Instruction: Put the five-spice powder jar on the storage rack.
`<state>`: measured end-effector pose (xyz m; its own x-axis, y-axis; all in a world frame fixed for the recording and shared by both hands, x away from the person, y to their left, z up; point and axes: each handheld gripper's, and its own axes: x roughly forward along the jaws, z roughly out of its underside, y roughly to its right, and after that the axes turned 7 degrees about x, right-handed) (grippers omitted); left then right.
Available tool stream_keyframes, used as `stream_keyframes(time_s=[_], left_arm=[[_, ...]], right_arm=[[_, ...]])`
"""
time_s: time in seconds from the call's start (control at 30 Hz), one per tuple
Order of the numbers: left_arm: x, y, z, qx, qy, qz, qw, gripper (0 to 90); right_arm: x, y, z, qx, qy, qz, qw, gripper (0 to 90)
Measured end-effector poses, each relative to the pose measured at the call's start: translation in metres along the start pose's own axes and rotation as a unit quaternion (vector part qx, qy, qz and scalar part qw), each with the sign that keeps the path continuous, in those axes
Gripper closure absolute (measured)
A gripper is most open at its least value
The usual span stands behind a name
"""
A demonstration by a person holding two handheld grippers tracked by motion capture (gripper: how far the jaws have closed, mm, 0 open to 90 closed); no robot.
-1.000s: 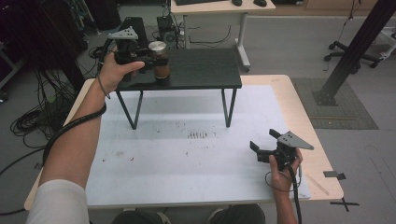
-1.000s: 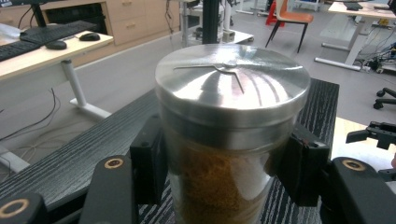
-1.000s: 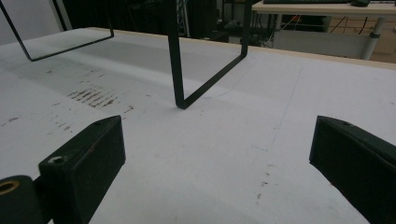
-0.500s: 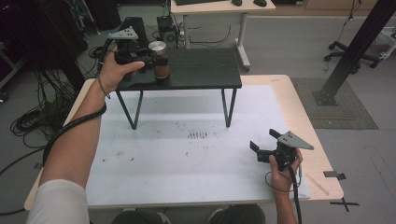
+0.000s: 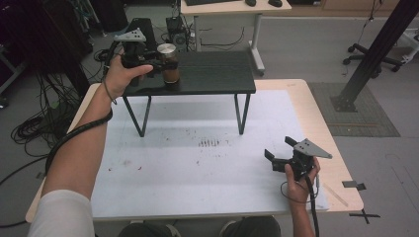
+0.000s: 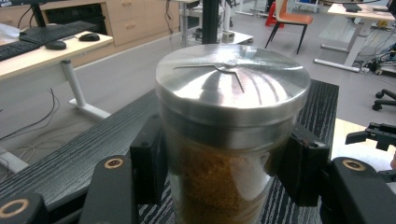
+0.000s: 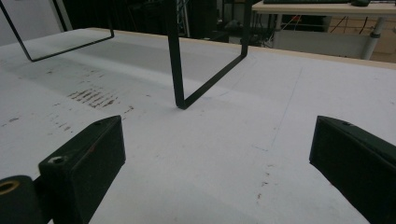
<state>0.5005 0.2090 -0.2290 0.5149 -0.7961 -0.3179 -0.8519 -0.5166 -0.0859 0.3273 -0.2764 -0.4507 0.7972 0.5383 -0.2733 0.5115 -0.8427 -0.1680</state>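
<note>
Glass jar (image 5: 170, 69) stands upright, steel lid up, in left gripper (image 5: 159, 63).

High view: set above the near edge, angled forward and down over the white-topped table (image 5: 197, 163) and black slatted riser shelf (image 5: 212, 74). Left gripper view: held close against the steel-lidded glass jar of brown powder (image 6: 224, 140). Right gripper view: held low, level across the table; shelf legs are shared.
</note>
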Motion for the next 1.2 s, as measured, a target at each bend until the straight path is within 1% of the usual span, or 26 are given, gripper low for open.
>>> stream_keyframes(time_s=[0.6, 0.97, 1.03, 1.13, 1.2], left_arm=[[-0.0005, 0.0003, 0.0, 0.002, -0.001, 0.001, 1.0, 42.5], [-0.0004, 0.0003, -0.0003, -0.001, 0.001, 0.001, 1.0, 42.1], [-0.0005, 0.0002, -0.0004, -0.002, 0.002, -0.001, 1.0, 40.8], [-0.0014, 0.0003, -0.0011, -0.008, 0.01, -0.002, 0.9999, 35.8], [-0.0023, 0.0009, -0.002, -0.011, 0.013, -0.002, 0.9999, 34.1]], right_arm=[[0.0005, -0.0002, 0.0, -0.001, -0.002, -0.001, 1.0, 3.5], [0.0003, -0.0002, 0.0, -0.002, -0.001, -0.001, 1.0, 3.5], [0.0002, -0.0002, 0.0, -0.001, -0.001, 0.0, 1.0, 3.5], [0.0002, -0.0001, 0.0, -0.001, -0.001, 0.0, 1.0, 3.5], [0.0, -0.0002, 0.0, -0.001, -0.001, 0.0, 1.0, 3.5]])
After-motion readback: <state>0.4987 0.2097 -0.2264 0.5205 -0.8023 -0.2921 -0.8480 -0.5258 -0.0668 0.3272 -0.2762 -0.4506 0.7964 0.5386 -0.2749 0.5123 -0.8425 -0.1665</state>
